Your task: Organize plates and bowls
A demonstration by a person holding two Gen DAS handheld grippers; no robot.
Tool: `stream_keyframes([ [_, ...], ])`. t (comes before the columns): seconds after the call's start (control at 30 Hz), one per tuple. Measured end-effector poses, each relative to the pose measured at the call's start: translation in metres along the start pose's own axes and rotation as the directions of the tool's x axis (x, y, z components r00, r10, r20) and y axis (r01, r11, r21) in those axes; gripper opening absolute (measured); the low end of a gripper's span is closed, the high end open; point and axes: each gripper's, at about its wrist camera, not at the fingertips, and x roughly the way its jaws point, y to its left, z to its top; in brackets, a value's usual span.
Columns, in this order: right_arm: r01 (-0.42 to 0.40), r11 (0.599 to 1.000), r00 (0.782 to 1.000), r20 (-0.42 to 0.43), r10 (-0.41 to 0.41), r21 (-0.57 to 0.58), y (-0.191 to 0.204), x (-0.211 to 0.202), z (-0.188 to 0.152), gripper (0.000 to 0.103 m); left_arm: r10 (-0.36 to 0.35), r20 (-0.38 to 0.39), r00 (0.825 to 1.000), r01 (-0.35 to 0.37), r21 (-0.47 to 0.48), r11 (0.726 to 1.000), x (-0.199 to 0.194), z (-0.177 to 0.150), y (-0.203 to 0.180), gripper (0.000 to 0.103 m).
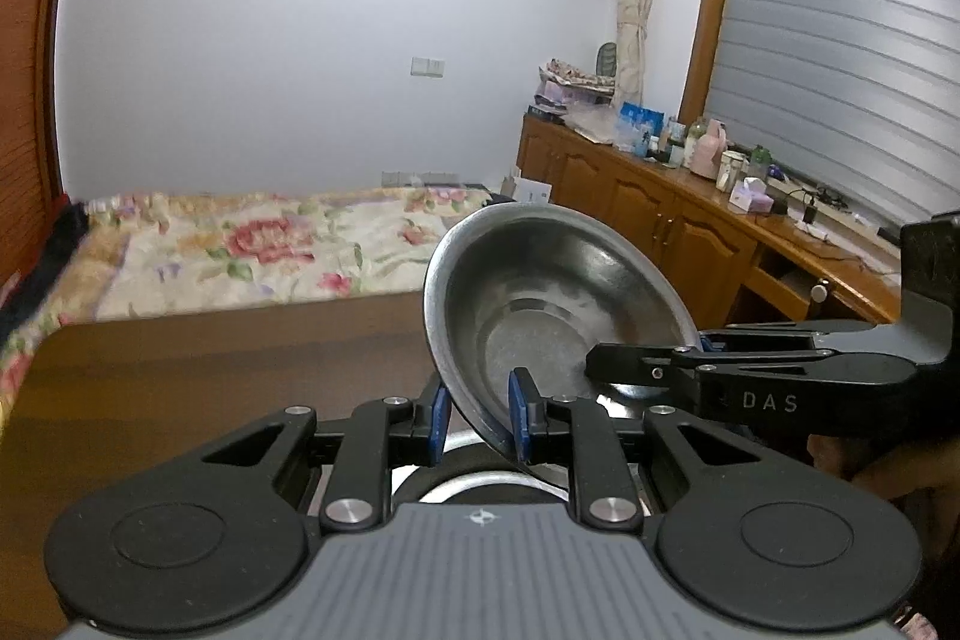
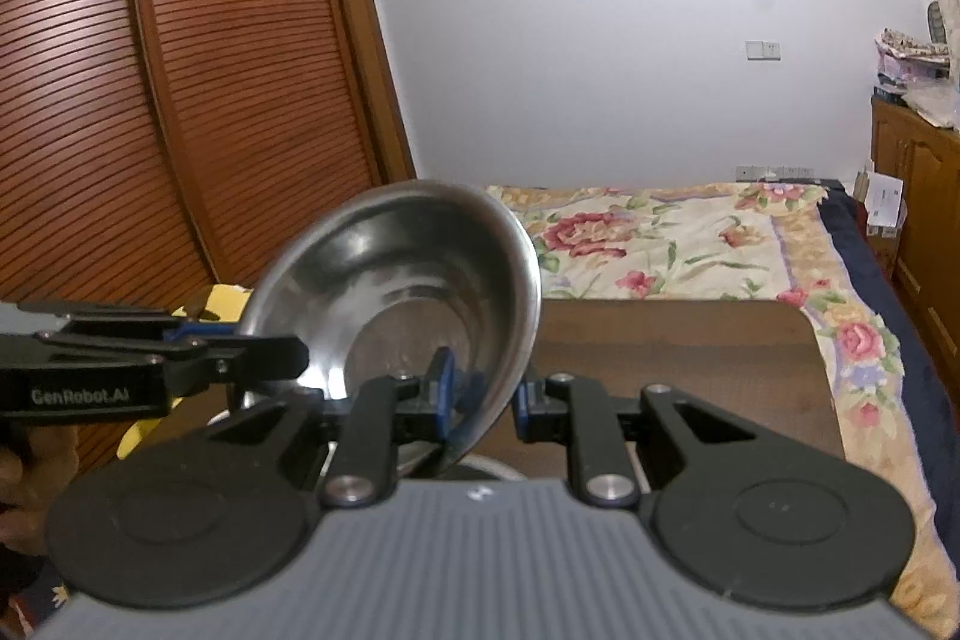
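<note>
We find one steel bowl (image 1: 558,304) held off the brown table (image 1: 210,370) by both grippers at once, tilted so that its hollow faces the cameras. The left gripper (image 1: 480,421) is clamped on the bowl's rim, its blue pads (image 1: 517,418) pressing the wall from inside and outside at the near edge. The right gripper (image 2: 483,400) grips the rim likewise, with one blue pad inside the bowl and the other outside. In the left wrist view the right gripper enters from the right side and meets the bowl at its right edge; in the right wrist view the left gripper enters from the left and meets the bowl (image 2: 408,292) at its left edge. Beneath the held bowl we note the rim of a second metal vessel (image 1: 480,487) on the table, mostly hidden by the gripper body. Beyond the table lies a bed with a floral cover (image 2: 690,244). A slatted wooden wardrobe (image 2: 150,100) stands at the left, and a cluttered wooden sideboard (image 1: 660,208) at the right.
</note>
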Motion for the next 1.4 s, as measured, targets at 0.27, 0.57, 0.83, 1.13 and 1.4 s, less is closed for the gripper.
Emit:
stream_keyframes([
  [0.27,-0.021,0.999,0.999,-0.043,0.023,0.038,-0.001,-0.004,-0.018,0.019,-0.022,-0.061,0.998,0.021,-0.020,1.000,0.001,-0.027,-0.001,0.023],
  [0.57,-0.036,0.997,0.995,-0.095,0.042,0.065,0.003,0.001,-0.047,0.019,0.004,-0.122,0.993,-0.006,-0.022,1.000,0.012,-0.051,0.005,0.023],
  [0.83,-0.018,0.998,0.990,-0.137,0.027,0.065,0.008,0.011,-0.063,0.019,0.068,-0.152,0.986,-0.064,0.027,0.998,0.023,-0.065,0.005,0.024],
  [1.13,-0.018,0.998,0.984,-0.174,0.027,0.053,0.009,0.019,-0.072,0.019,0.119,-0.150,0.981,-0.112,0.054,0.992,0.029,-0.075,0.006,0.025],
  [1.4,-0.018,1.000,0.982,-0.185,0.021,0.013,0.010,0.019,-0.071,0.019,0.151,-0.151,0.977,-0.139,0.089,0.986,0.033,-0.077,0.001,0.023],
])
